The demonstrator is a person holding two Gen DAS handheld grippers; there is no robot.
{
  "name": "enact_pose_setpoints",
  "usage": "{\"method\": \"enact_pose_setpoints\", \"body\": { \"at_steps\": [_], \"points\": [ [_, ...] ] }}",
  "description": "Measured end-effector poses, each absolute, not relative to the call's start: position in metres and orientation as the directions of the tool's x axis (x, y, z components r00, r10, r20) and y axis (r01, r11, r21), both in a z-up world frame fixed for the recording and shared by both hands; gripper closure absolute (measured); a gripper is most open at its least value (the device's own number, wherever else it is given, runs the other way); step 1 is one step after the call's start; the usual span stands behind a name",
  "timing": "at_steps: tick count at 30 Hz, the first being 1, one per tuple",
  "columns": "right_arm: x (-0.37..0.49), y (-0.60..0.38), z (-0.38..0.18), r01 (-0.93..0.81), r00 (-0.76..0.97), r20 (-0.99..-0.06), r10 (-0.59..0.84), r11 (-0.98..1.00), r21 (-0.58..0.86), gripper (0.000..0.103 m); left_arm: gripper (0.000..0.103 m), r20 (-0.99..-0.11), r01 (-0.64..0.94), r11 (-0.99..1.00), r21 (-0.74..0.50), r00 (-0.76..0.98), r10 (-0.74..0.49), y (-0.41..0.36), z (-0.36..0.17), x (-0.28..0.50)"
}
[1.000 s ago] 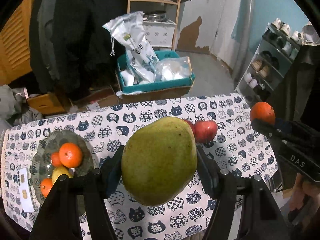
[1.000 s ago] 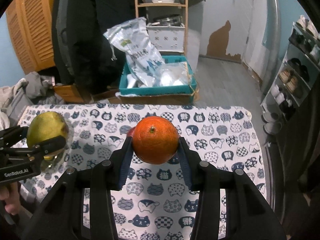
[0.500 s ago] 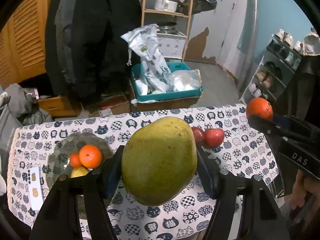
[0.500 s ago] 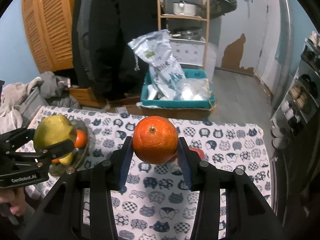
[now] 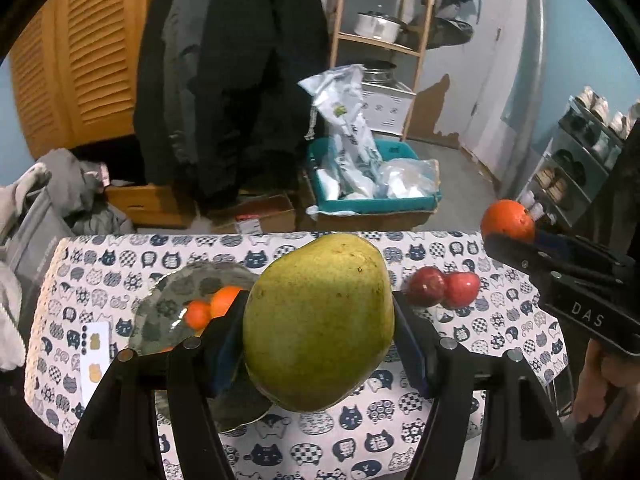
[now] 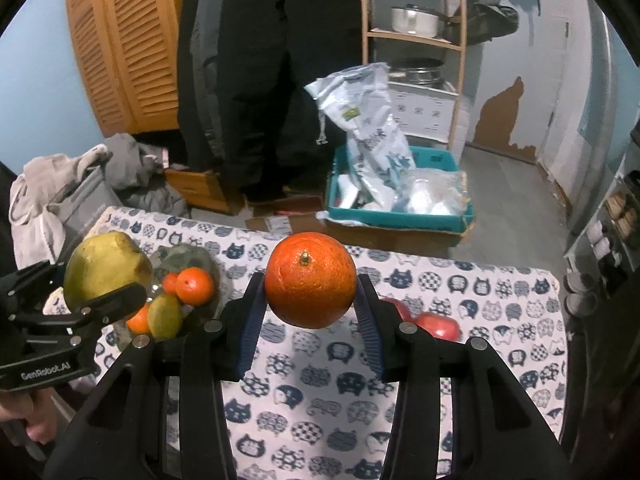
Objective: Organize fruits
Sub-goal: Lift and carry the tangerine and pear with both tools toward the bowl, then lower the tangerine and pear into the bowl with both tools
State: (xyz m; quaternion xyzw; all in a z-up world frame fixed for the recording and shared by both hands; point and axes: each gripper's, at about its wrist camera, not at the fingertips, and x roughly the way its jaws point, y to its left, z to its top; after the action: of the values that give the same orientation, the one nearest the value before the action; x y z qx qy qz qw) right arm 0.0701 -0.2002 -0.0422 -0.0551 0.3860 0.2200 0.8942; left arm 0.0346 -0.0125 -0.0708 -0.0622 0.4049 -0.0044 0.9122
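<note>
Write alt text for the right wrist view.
The right gripper holds a large orange above a cat-print tablecloth. At left, the left gripper holds a green mango near a plate of small fruit.

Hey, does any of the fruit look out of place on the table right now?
Two red apples lie loose on the tablecloth, apart from the plate holding the other fruit.
</note>
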Motion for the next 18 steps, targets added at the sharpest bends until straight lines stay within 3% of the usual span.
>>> {"method": "enact_pose_setpoints", "body": {
  "at_steps": [18],
  "points": [
    [0.087, -0.088, -0.078, -0.549, 0.476, -0.766, 0.432, 0.827, 0.124, 0.059, 0.034, -0.782, -0.228, 0.966, -0.121, 0.622, 0.049, 0.081, -0.106, 0.014]
  ]
}}
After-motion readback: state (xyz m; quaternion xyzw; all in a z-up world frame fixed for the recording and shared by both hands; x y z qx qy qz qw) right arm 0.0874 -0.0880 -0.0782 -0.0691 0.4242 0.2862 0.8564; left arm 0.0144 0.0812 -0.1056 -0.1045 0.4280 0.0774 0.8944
